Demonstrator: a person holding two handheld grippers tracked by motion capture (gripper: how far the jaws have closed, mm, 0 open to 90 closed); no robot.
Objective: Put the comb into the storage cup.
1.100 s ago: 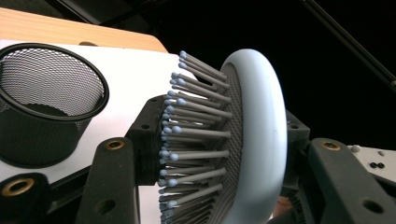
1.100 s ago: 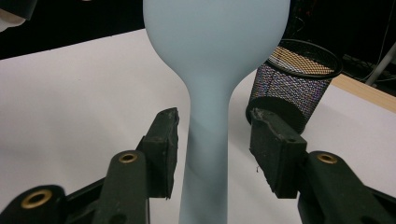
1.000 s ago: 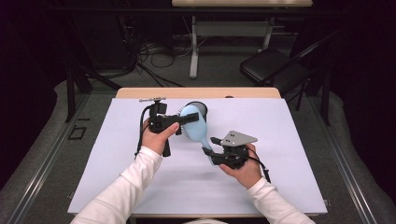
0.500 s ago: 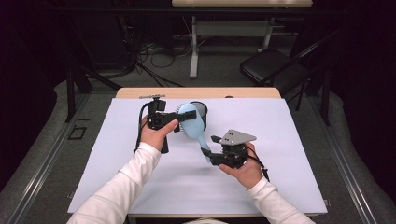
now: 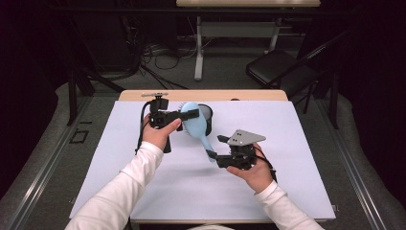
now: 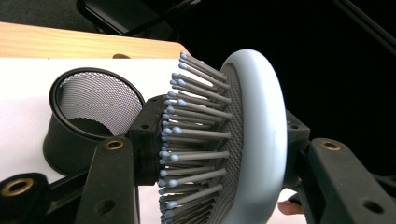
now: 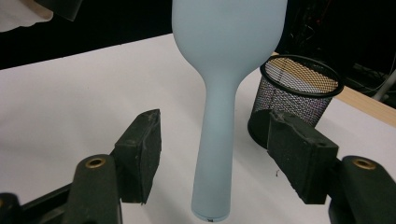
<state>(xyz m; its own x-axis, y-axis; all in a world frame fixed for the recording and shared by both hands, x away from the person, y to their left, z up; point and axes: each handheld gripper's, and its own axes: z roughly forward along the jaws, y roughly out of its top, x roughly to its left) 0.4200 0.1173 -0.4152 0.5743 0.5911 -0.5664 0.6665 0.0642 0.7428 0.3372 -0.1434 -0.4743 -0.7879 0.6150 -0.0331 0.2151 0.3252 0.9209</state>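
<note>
A light blue hairbrush (image 5: 195, 125) hangs above the white table cover (image 5: 297, 158), with its handle pointing toward the person. My left gripper (image 5: 190, 115) is shut on the brush head (image 6: 254, 140), one jaw against the grey bristles and the other against the smooth back. My right gripper (image 5: 215, 146) sits around the handle (image 7: 217, 154). Its jaws have just been opening, and both pads (image 7: 140, 158) now stand clear of the handle with a gap on each side.
A black mesh cup (image 5: 207, 114) stands upright on the cover just behind the brush, also seen as the mesh cup (image 7: 299, 93) beside the right jaw. The wooden table edge (image 5: 201, 95) runs along the back, with a dark chair (image 5: 277, 67) beyond it.
The right gripper's jaws have spread apart and let go of the brush handle. The left gripper keeps its hold on the brush head in about the same place.
</note>
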